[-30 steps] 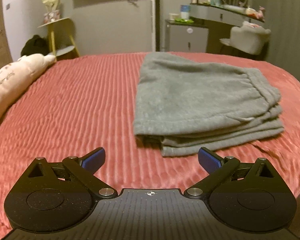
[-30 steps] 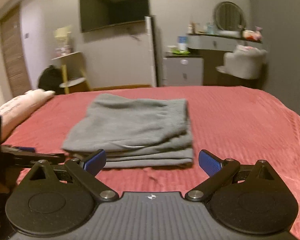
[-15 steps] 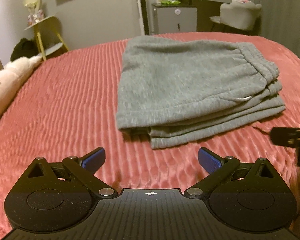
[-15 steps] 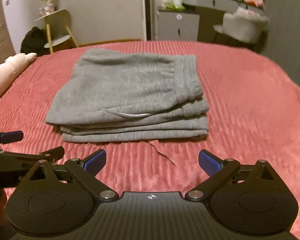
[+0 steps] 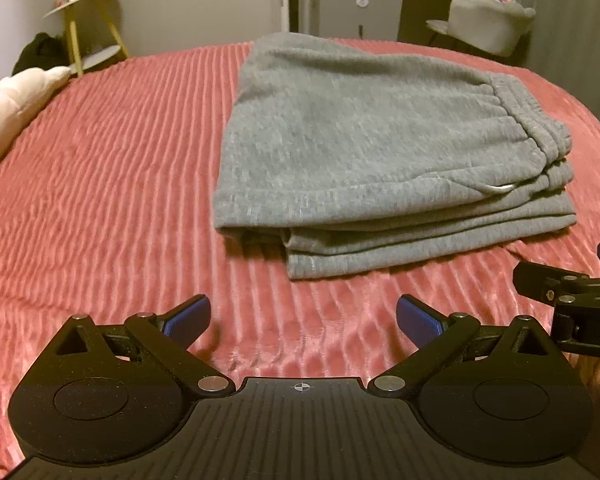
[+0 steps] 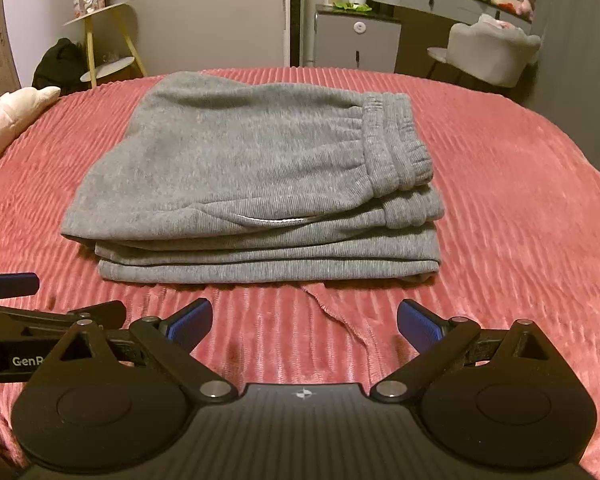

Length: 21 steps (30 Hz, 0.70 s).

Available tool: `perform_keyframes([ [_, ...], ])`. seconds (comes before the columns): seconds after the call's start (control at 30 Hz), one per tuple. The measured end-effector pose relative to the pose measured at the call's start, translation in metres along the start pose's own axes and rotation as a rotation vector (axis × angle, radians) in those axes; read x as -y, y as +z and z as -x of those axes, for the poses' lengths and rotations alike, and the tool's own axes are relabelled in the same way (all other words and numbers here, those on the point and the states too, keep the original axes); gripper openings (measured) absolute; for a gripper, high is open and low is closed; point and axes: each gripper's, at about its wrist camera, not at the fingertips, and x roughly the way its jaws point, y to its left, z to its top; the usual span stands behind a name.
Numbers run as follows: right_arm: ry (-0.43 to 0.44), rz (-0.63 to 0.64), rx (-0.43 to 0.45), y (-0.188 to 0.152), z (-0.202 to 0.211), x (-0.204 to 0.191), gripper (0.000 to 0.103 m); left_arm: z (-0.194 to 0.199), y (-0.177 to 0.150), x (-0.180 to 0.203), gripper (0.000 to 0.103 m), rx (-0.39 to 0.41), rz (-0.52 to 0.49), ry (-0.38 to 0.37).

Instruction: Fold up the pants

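Both hand-held grippers (image 5: 303, 315) (image 6: 305, 316) nearer the folded pants (image 6: 256, 184), jaws spread, empty; waistband clearest in right view.

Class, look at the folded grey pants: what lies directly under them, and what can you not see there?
The grey pants rest on the red ribbed bedspread, which shows all around them. The patch of bedspread beneath the stack is covered, so anything there cannot be seen.

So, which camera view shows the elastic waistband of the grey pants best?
The right wrist view: the waistband sits near the middle, sharp, with its gathered ribs and stacked layers clear. In the left wrist view the waistband lies toward the right side, seen at a slant and softer, so its ribs are harder to read.
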Motion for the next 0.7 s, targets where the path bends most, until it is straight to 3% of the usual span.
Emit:
perform_keyframes([
  [0.7,0.005,-0.011,-0.002,-0.0014,0.0034,0.0005,0.099,0.0006,-0.0019,-0.0022,0.103,-0.02,0.03,-0.017],
])
